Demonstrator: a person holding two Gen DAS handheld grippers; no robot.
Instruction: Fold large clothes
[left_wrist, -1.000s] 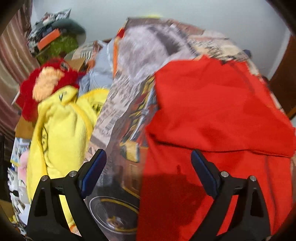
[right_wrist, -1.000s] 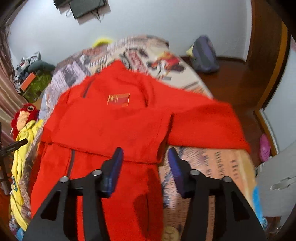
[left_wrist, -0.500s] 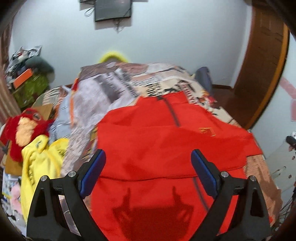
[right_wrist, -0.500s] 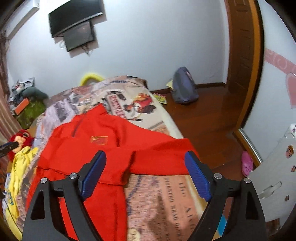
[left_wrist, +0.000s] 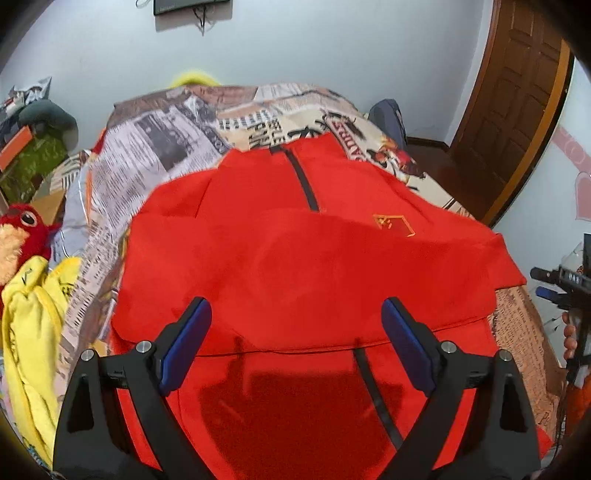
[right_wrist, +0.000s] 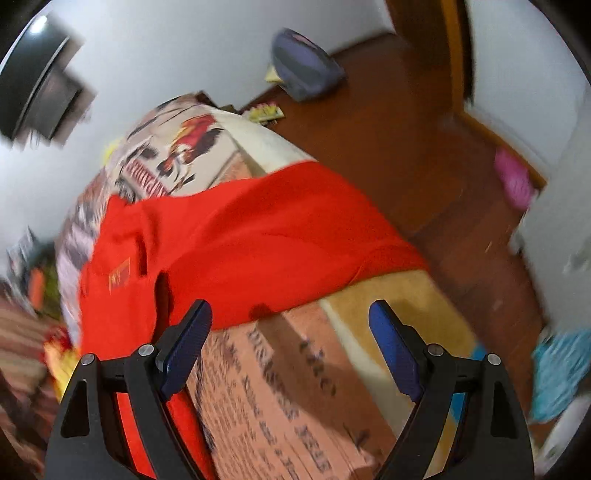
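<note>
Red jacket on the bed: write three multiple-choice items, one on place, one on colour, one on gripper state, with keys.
1. Where does the red jacket lie?
A. on the newspaper-print bedspread
B. on the wooden floor
C. on a door hook

2. What colour is the garment beside the red plush toy?
A. blue
B. yellow
C. black

3. How do the left gripper and right gripper stand?
A. both shut on cloth
B. one open, one shut
C. both open, holding nothing

Key: 1 A, print shows around the jacket; 2 B, the yellow garment lies under the toy; 3 C, blue pads stand wide apart.
</note>
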